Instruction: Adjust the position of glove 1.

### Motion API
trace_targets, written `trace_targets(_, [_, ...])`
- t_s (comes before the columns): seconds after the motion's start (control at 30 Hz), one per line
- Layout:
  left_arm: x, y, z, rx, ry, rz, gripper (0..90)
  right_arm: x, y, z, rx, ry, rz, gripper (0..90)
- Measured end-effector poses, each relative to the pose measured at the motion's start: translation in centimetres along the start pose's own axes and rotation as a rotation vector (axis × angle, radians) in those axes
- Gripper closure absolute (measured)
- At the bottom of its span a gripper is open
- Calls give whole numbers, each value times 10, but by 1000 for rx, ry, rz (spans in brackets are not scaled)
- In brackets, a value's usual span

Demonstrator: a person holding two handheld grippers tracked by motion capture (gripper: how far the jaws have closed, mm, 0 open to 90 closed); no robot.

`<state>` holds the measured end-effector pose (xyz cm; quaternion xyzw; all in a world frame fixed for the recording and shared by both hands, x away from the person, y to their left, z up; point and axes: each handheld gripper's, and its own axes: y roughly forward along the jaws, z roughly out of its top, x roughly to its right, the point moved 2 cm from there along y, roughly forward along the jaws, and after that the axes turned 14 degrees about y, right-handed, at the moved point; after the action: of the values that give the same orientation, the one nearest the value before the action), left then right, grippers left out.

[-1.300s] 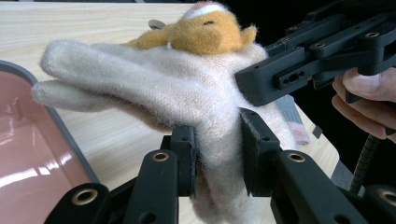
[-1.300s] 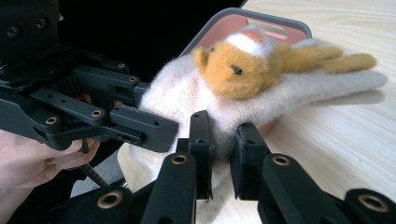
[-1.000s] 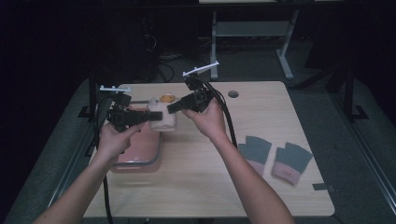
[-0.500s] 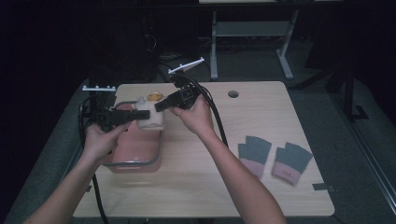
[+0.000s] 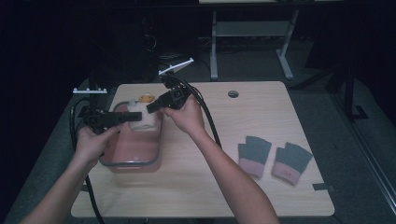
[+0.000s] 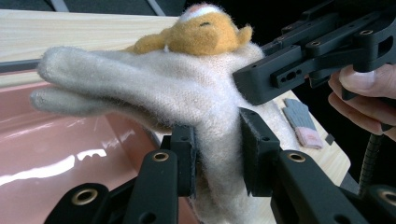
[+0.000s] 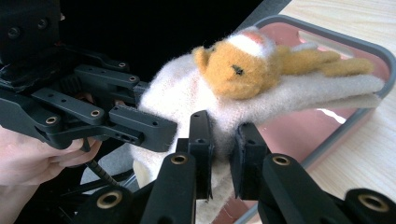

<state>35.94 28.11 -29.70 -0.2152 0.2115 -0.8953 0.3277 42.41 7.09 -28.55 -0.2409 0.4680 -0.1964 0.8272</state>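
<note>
Two hand-held grippers hold one cream glove (image 5: 141, 118) over a pink bin (image 5: 132, 151) at the left side of the table (image 5: 261, 121). The glove bears an orange plush animal (image 5: 146, 98) on its upper face. The left gripper (image 5: 125, 118) reaches in level from the left; in the left gripper view its jaws are closed on the glove's cuff end (image 6: 219, 154), the knit bunched between the pads. The right gripper (image 5: 154, 106) comes from the right and above; in the right gripper view its jaws are likewise pinched on the cream fabric (image 7: 223, 140) just below the animal (image 7: 236, 63). The glove's fingers (image 7: 336, 91) extend over the bin's grey rim (image 7: 327, 39), apparently clear of the bin, though the high view is too dim to be sure. A pair of grey gloves with pink cuffs (image 5: 273, 158) lies flat on the table's right side, well apart from the bin
</note>
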Motion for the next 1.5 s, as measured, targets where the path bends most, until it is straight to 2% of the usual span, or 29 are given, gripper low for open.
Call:
trace_targets(0.47, [-16,-8,-14,-21,-41,17,698,2,27,3,-35,14,35,800])
trace_targets(0.83, [-28,-8,-28,-43,-74,27,698,5,48,3,-69,30,35,798])
trace_targets(1.13, [-37,-3,-44,-74,-100,28,698,16,67,-2,-101,52,43,795])
trace_targets(1.2, [-38,-1,-47,-80,-109,29,698,18,71,-5,-111,71,45,795])
trace_targets(1.5, [-44,8,-61,-120,-123,25,698,36,88,-14,-128,103,51,793])
